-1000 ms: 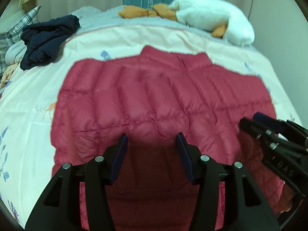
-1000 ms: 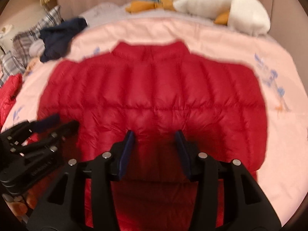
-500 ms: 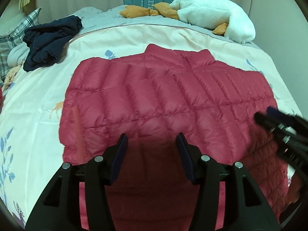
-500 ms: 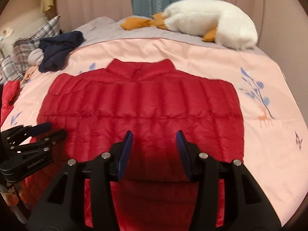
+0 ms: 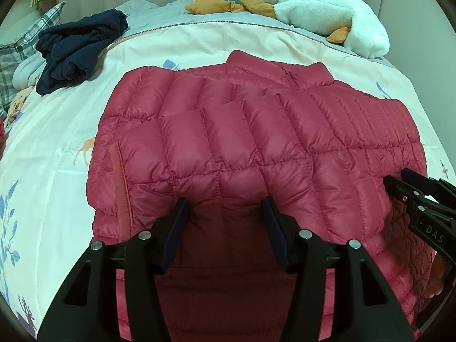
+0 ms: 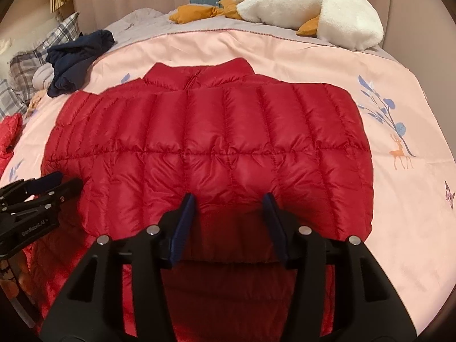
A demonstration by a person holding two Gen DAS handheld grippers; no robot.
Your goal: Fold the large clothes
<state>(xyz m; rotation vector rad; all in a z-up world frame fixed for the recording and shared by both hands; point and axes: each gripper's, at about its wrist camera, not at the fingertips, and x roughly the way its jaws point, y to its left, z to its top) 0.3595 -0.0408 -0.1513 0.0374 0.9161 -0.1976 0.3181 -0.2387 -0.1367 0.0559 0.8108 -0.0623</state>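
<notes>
A bed filled both views, its pale printed duvet (image 6: 399, 114) running back to a white plush goose (image 6: 310, 8) at the upper right and a heap of navy clothing (image 5: 77, 51) at the upper left, beside a plaid pillow (image 6: 25, 77).

The red down jacket (image 6: 216, 142) lay across the middle of the frame, collar toward the top, its quilted sleeves already folded over the body. Over the last second it had shrunk in both pictures and more duvet had appeared around it: both grippers had pulled back toward the lower edge and lifted off the padding.

The left gripper (image 5: 225, 225) hovered over the near hem with its jaws apart and nothing between them. The right gripper (image 6: 228, 222) stood the same way over the hem, jaws apart and empty; each also showed at the side of the other's view, lower right and lower left.

Judging from this, the crosswise folds looked finished and released. What remained was probably taking the hem at two points and carrying it up toward the collar. The slippery, puffy shell could spring open.
</notes>
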